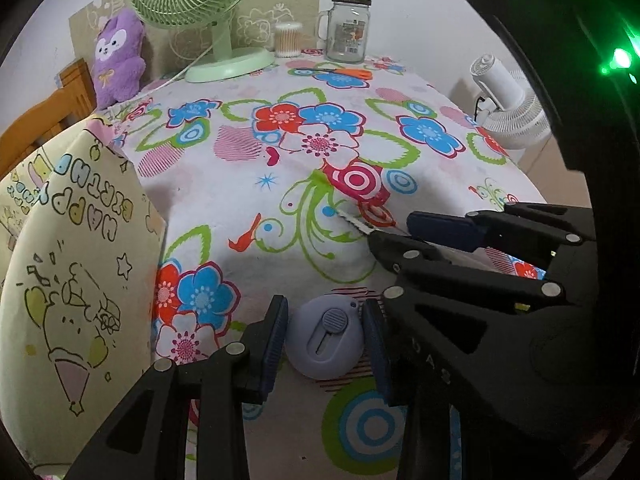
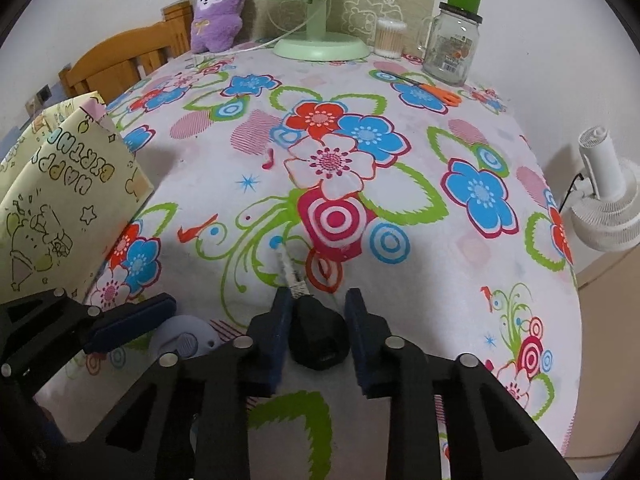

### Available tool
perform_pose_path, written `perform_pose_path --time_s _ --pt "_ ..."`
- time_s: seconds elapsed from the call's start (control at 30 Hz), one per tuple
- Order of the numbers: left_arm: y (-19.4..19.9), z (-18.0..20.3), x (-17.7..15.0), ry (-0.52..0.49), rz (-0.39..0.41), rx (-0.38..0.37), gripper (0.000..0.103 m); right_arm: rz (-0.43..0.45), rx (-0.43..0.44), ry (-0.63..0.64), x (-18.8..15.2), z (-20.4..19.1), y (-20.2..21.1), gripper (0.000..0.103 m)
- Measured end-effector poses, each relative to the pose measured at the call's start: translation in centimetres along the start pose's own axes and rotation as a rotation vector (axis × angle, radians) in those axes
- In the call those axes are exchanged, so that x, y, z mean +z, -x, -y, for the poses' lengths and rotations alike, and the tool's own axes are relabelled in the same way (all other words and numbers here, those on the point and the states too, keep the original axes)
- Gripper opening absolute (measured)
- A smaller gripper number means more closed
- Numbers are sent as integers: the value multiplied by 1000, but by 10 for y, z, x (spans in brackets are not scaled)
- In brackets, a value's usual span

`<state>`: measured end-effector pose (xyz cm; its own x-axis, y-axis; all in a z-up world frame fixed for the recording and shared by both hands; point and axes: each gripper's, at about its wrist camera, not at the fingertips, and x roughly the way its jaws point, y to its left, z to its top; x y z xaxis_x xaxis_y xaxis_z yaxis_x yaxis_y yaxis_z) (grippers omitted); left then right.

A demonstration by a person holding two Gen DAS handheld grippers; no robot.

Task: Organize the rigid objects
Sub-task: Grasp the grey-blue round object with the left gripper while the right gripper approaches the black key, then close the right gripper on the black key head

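Floral cloth point(image 2: 400, 80) in pink, blue, red and green drapes the whole table, soft and faintly rumpled, with a pale wall behind it. At the left edge leans a stiff yellow paper gift bag point(image 1: 72, 280) printed with cartoon drawings and lettering, close beside the working area. Next to it, the left gripper point(image 1: 326, 344) is clenched on a round, smooth lavender utility cutter point(image 1: 325, 338) with a ribbed slider on its face; both blue ribbed pads press its sides while it rests on the cloth. Just to its right, the right gripper point(image 2: 318, 320) is closed around a small black-handled saw knife point(image 2: 316, 340), its pads at the chunky, faceted handle, the thin serrated blade point(image 2: 290, 272) pointing away across the cloth. Along the far edge stand a purple plush toy point(image 2: 216, 12), a green desk fan point(image 2: 312, 20), a tub of cotton swabs point(image 2: 389, 38) and a glass jar point(image 2: 450, 48), with orange scissors point(image 2: 432, 90) lying before the jar. Between those and the grippers the middle of the cloth lies open; beyond the right edge sits a white fan point(image 2: 608, 200).
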<state>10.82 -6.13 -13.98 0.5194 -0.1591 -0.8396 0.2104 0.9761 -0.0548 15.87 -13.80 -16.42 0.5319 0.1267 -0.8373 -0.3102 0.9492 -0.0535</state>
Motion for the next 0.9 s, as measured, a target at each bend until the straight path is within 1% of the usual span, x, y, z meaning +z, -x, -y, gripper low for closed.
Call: perform_pose_path --time_s 0.07,0.1,0.13,0.23,0.3,0.37,0.4,0.47,0.57,0.67,0.7,0.73,0.8,0.9 --pt "1 2 -1 -4 2 3 39 2 -5 -4 -2 1 2 27" --pt "2 3 -2 -5 6 2 39 4 -5 -5 -4 1 4 24" --pt "5 4 -2 -8 15 6 39 12 -3 -4 -4 2 6 17" --pt "10 7 -4 -18 30 14 39 8 -2 -16 -8 6 10 14" --pt "11 9 -5 -20 30 10 39 7 -4 -23 -11 8 13 14" --pt "12 11 -6 -22 29 9 39 17 -3 -22 -14 8 17 11" --pt "12 12 -7 -25 29 9 39 13 7 -21 -16 8 18 6" --pt "12 13 -10 -28 26 7 39 2 20 -26 -19 9 19 6" --pt "12 16 -14 -34 15 3 39 13 10 -19 -24 9 23 6" --pt "11 18 -19 -43 3 2 39 13 10 -9 -29 9 27 11" --pt "10 18 -20 -45 0 1 39 14 14 -5 -30 9 28 20" --pt "11 19 -22 -50 5 5 39 11 15 -5 -31 9 28 33" --pt "12 20 -24 -55 7 10 39 3 16 -11 -34 10 27 48" --pt "13 21 -26 -61 12 12 39 -1 29 -30 -36 12 23 48"
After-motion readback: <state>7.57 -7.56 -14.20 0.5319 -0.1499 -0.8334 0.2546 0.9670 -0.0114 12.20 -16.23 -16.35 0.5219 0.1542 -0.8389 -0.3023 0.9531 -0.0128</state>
